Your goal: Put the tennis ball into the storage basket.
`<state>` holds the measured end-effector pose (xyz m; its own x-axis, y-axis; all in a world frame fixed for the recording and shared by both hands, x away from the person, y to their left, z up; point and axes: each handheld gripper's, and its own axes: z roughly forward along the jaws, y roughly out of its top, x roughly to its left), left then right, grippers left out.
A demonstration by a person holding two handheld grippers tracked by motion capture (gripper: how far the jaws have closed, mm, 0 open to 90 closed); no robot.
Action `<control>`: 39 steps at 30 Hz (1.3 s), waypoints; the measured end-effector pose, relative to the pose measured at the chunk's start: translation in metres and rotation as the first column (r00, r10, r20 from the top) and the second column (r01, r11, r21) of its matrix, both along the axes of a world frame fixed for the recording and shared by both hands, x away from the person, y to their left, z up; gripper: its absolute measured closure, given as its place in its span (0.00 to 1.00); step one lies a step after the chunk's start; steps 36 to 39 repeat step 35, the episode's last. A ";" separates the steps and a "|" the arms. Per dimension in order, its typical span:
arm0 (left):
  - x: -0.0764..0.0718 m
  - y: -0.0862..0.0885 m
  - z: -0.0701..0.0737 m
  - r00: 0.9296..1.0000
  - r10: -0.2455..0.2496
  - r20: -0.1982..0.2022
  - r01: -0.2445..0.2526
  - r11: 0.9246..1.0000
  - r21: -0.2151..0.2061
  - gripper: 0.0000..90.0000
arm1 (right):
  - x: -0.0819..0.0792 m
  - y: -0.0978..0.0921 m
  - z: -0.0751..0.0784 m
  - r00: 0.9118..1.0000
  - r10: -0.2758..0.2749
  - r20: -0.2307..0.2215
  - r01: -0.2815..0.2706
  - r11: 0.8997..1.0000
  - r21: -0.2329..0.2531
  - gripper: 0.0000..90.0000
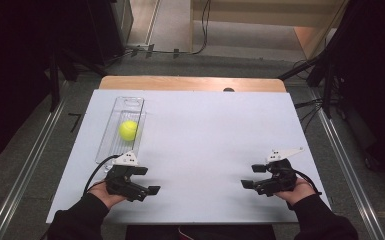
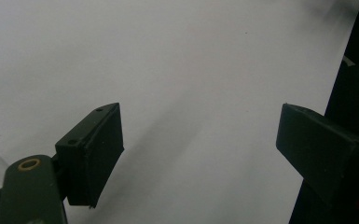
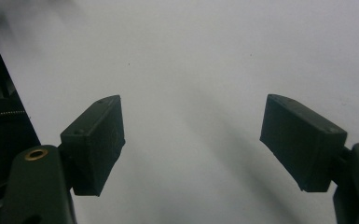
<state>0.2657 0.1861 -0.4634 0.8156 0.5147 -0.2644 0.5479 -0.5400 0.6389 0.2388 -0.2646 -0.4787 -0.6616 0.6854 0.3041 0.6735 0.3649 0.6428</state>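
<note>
A: What is the biggest thing here?
B: The desk [image 1: 205, 145]. It has a white top, and everything sits on it.

A: What comes next?
B: A long clear tray [image 1: 111, 145] on the left side of the desk. A yellow ball [image 1: 128, 130] lies inside it, near the middle.

A: Where are the grippers?
B: The left gripper [image 1: 151, 181] is near the front edge, just in front of the tray's near end. Its jaws are wide apart and hold nothing. The right gripper [image 1: 254, 176] is far over on the right side, also spread wide and holding nothing.
</note>
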 end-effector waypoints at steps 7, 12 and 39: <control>-0.004 -0.002 -0.002 1.000 -0.025 -0.012 0.025 1.000 0.015 0.17 | 0.000 0.000 0.000 1.000 -0.002 0.000 0.002 1.000 0.001 0.22; -0.003 0.002 -0.004 1.000 -0.014 -0.019 0.014 1.000 0.017 0.17 | 0.000 0.000 0.000 1.000 -0.001 0.001 0.001 1.000 0.001 0.22; -0.002 0.004 -0.003 1.000 -0.005 -0.017 0.005 1.000 0.006 0.17 | 0.000 0.000 0.000 1.000 -0.001 0.000 0.001 1.000 0.000 0.22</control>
